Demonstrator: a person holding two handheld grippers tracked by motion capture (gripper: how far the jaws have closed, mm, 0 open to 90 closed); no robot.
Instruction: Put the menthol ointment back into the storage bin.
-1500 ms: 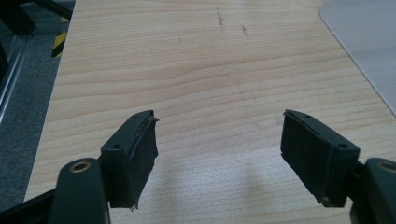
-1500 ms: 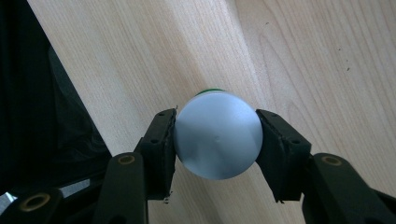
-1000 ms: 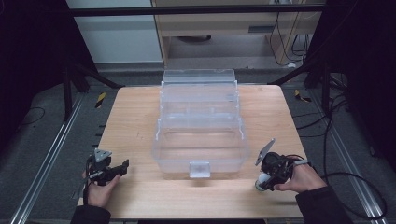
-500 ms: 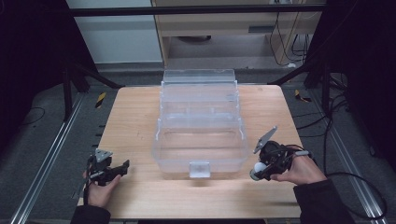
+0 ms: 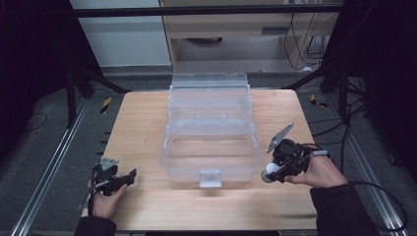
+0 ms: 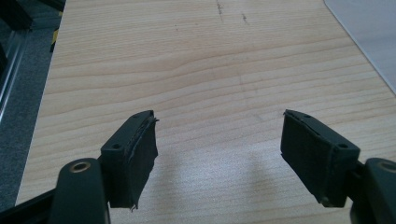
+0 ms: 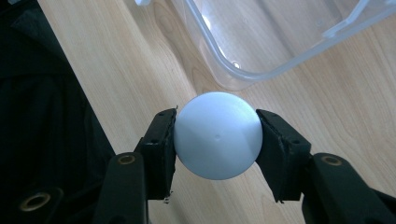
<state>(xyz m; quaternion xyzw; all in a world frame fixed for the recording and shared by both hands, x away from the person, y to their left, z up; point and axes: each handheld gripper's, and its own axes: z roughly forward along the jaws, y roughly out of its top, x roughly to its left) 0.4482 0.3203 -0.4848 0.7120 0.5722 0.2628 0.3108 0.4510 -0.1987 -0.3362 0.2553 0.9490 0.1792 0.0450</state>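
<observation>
Since the earlier frames, the right claw point(image 5: 273, 173) had lifted off the tabletop point(image 5: 142, 132) and drifted toward the clear plastic box point(image 5: 211, 142), carrying the white ball point(image 5: 270, 169) with it; the left claw point(image 5: 129, 176) had not shifted. In the right gripper view, the ball point(image 7: 217, 134) sat pinched between both pads of the right claw point(image 7: 215, 140), held above the wood just outside the box's rounded near corner point(image 7: 243, 70). Seen from the high view, ball and claw hung at about four o'clock from the box's centre, close beside its right wall. The left claw point(image 6: 219, 149) stood wide with nothing between its pads, low over bare wood at roughly seven o'clock on the tabletop.

The tabletop point(image 6: 210, 70) was pale, grained wood with a few faint dark marks near its far edge. Around it lay grey carpeted floor point(image 5: 44, 147), metal rails point(image 5: 49, 167) at either side, black frame legs, and loose cables point(image 5: 344, 123) at about two o'clock. A light cabinet point(image 5: 221, 29) stood beyond, at twelve o'clock.
</observation>
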